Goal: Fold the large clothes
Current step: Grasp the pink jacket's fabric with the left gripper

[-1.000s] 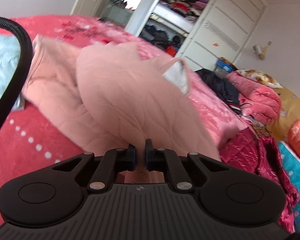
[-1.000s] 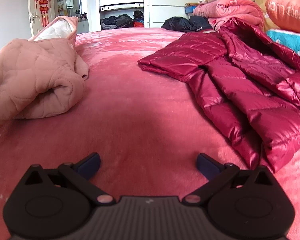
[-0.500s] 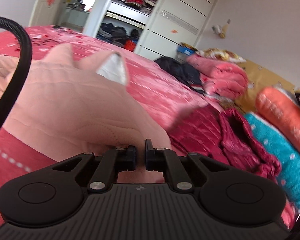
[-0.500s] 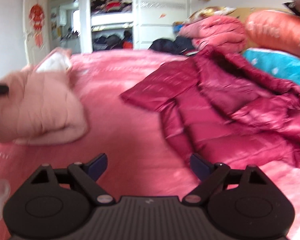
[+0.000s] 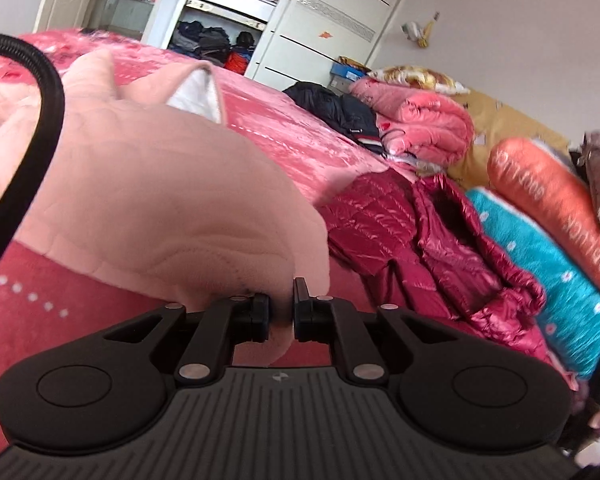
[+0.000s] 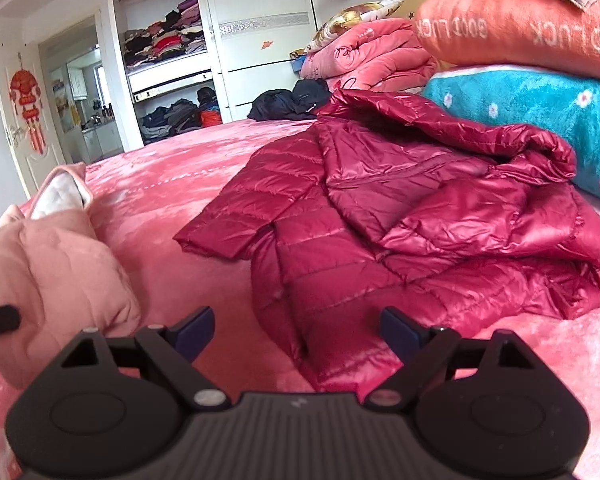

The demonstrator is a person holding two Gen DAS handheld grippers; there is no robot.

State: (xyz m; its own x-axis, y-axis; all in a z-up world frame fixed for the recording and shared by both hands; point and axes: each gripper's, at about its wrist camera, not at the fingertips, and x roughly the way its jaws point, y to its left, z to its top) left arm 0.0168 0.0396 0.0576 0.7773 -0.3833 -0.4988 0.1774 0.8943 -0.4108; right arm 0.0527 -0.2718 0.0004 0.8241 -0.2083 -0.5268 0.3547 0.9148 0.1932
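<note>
Left wrist view: left gripper [image 5: 281, 312] was seen with jaws just starting to part, a fold of the pink quilted jacket [image 5: 160, 200] still pinched between the pads. The jacket bulk was bunched directly ahead and left of the fingers on the red bedspread [image 5: 40, 320], probably because the fold was being set down. A black cable [image 5: 40, 120] was draped across at far left.

Right wrist view: right gripper [image 6: 296, 334] was spread wide, nothing held. The crimson down jacket [image 6: 400, 240] was laid unfolded ahead, sleeve just beyond the fingertips — likely lined up as next item. The pink jacket was piled to the left.
</note>
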